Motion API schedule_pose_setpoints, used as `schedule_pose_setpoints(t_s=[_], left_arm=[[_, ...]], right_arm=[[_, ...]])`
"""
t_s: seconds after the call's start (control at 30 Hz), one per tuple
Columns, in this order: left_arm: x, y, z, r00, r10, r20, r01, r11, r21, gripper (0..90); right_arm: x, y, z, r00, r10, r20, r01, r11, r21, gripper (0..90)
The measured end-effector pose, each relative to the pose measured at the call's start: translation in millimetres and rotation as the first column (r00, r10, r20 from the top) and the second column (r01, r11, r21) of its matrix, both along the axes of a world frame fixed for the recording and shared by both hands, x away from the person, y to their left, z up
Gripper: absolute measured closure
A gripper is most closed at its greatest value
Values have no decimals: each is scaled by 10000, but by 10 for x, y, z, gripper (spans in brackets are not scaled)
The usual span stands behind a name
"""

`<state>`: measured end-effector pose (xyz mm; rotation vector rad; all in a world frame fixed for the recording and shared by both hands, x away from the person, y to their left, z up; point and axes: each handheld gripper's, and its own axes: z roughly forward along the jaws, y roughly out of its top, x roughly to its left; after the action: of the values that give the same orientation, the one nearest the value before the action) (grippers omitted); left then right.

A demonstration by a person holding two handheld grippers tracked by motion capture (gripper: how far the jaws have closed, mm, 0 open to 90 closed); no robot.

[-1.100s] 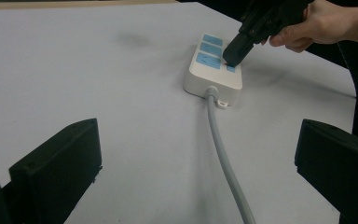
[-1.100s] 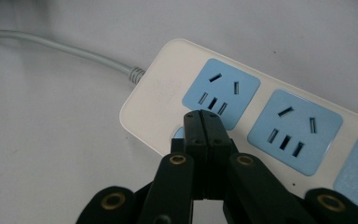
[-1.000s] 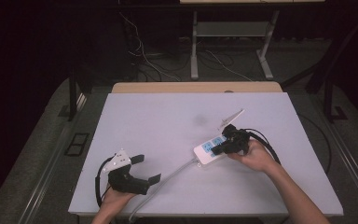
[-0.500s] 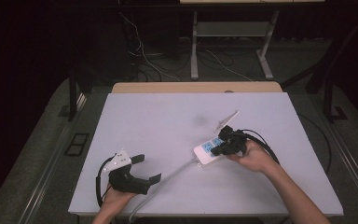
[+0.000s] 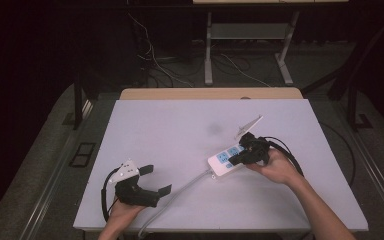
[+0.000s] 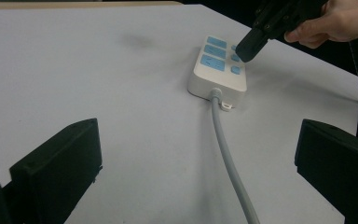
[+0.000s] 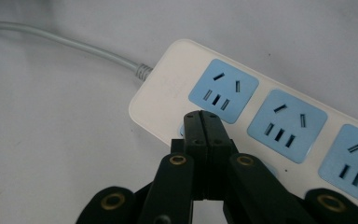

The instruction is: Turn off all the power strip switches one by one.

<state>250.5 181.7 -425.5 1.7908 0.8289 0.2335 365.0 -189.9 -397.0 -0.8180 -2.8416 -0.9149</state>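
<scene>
The white power strip (image 5: 226, 161) lay flat on the bench (image 5: 180, 130), toward its right edge and a little nearer the person's edge than the far one, its grey cord (image 6: 228, 158) running off toward the near edge. The right tongs (image 7: 203, 122) were pressed together with nothing between them, tips poised over or touching the strip's near long edge, just beside the first blue socket (image 7: 223, 91) at the cord end, where a small blue button (image 6: 235, 70) sat. Whether the tips actually bore on that button could not be told. The left tongs (image 5: 156, 180) rested wide apart near the bench's left near corner, holding nothing, well clear of the strip.

The likeliest trouble, by my judgement, was that nothing steadied the strip: a slanted push from the closed tips could have slid or swivelled the light body across the smooth bench instead of working the switch. The tips were narrow, so they might also have skidded off the button's edge onto the casing or into a socket slot. The cord, lying loose toward the left tongs, could have been snagged if that hand had moved
</scene>
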Motion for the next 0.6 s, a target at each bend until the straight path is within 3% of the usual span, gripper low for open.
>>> schedule_pose_setpoints(t_s=[0.3, 0.43, 0.6], left_arm=[[-13, -3, 8, 10000, 21, 44, -21, 10000, -37, 0], [-13, 6, 13, 9999, 70, 76, -69, 10000, -66, 0], [-14, 7, 15, 9999, 104, 87, -104, 9999, -90, 0]], right_arm=[[-86, -134, 155, 9989, -355, 305, 339, 9981, 520, 868], [-148, -283, 208, 9939, -1044, 347, 1006, 9902, 970, 741], [-277, -466, 248, 9775, -2005, 663, 1885, 9699, 1542, 514]])
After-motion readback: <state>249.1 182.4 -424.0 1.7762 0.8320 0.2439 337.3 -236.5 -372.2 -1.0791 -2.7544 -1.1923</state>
